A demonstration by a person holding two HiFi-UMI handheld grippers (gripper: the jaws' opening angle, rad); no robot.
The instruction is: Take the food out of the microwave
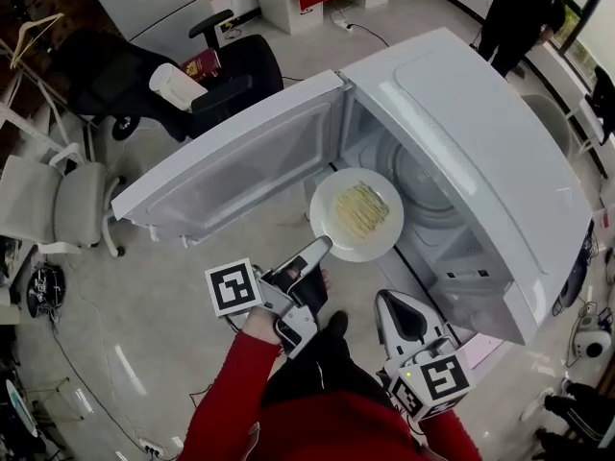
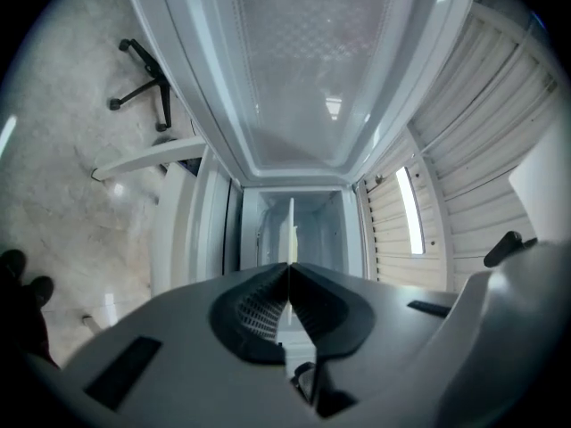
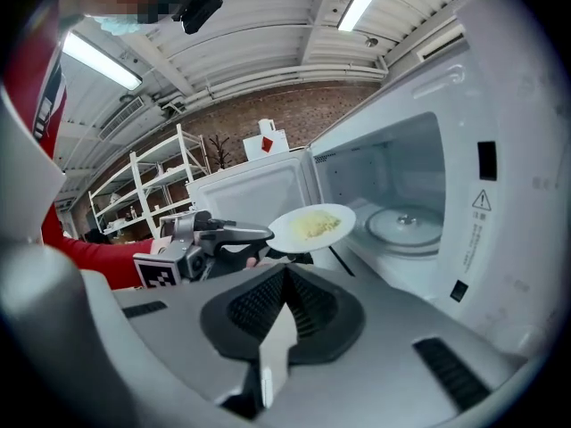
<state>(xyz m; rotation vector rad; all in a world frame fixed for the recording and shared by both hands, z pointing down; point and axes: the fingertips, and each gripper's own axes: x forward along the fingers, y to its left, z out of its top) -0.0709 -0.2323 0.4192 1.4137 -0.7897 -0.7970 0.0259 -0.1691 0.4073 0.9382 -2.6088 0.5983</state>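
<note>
A white plate (image 1: 356, 214) with yellow food on it hangs just outside the mouth of the white microwave (image 1: 480, 161), whose door (image 1: 240, 161) swings open to the left. My left gripper (image 1: 324, 246) is shut on the plate's near rim. In the left gripper view the plate (image 2: 291, 226) shows edge-on between the closed jaws of the left gripper (image 2: 289, 270). My right gripper (image 1: 389, 298) sits lower and to the right, shut and empty. From the right gripper (image 3: 285, 270) I see the plate (image 3: 312, 226) in front of the cavity and the bare glass turntable (image 3: 406, 226).
A black office chair (image 1: 231, 75) and a white chair (image 1: 58, 205) stand on the floor to the left. A person (image 1: 519, 8) stands beyond the microwave at top right. White shelves (image 3: 134, 194) line the far wall.
</note>
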